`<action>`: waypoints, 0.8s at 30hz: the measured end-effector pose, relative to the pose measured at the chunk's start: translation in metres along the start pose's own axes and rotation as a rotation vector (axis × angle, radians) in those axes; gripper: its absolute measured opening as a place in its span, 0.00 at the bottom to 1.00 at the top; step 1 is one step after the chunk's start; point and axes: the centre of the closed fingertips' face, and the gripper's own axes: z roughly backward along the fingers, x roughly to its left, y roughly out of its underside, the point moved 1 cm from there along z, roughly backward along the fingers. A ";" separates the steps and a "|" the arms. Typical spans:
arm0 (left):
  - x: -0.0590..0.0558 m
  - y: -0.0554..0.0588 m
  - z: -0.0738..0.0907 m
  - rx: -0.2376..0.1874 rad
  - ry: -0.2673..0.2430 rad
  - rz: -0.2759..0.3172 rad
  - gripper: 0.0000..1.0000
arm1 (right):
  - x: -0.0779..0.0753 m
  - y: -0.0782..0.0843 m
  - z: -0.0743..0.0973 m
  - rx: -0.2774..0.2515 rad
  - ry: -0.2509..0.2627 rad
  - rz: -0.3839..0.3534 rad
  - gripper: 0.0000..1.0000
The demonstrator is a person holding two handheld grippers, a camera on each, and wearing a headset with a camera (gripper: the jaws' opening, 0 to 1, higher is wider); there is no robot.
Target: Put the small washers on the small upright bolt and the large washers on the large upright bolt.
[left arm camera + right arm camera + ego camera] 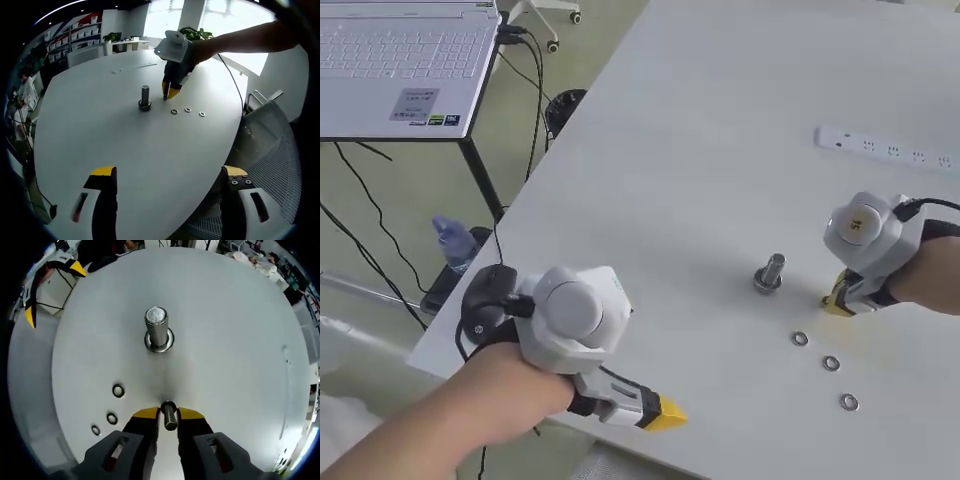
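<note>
The right gripper (838,300) is at the right side of the white table (700,130), its tips down at the tabletop just right of the large bolt (770,272). In the head view its white body covers what sits between the jaws. The right gripper view looks straight along them: the two yellow-tipped jaws are closed together on a small bolt (169,413), which stands upright on the table between them. Farther along the same line, the large bolt (158,329) stands upright with a wider ring at its foot; I cannot tell whether that ring is a washer or the bolt's own head.

Three washers (831,363) lie flat in a short row on the near right of the table, apart from both bolts and from each other. From the right gripper view the row (112,418) runs to the left of the clamped small bolt.

The left gripper (665,412) hangs over the near edge of the table, held in a hand (495,385), well apart from the bolts. The head view does not settle how its jaws stand. The left gripper view does: its jaws stand wide apart with bare tabletop between them, and beyond them are the large bolt (145,97), the washers (188,109) and the right gripper (169,92).

A power strip (885,148) lies at the far right, and a laptop (405,60) sits on a stand to the far left
</note>
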 end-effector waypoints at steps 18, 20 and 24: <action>-0.006 -0.002 0.008 -0.004 -0.011 -0.020 0.86 | 0.001 -0.007 0.015 -0.030 -0.012 -0.013 0.28; -0.007 -0.004 0.011 -0.013 -0.012 -0.024 0.86 | 0.002 -0.007 0.017 -0.030 -0.007 -0.006 0.29; -0.006 -0.005 0.012 -0.025 -0.017 -0.018 0.87 | 0.000 -0.009 0.025 -0.034 0.003 -0.010 0.29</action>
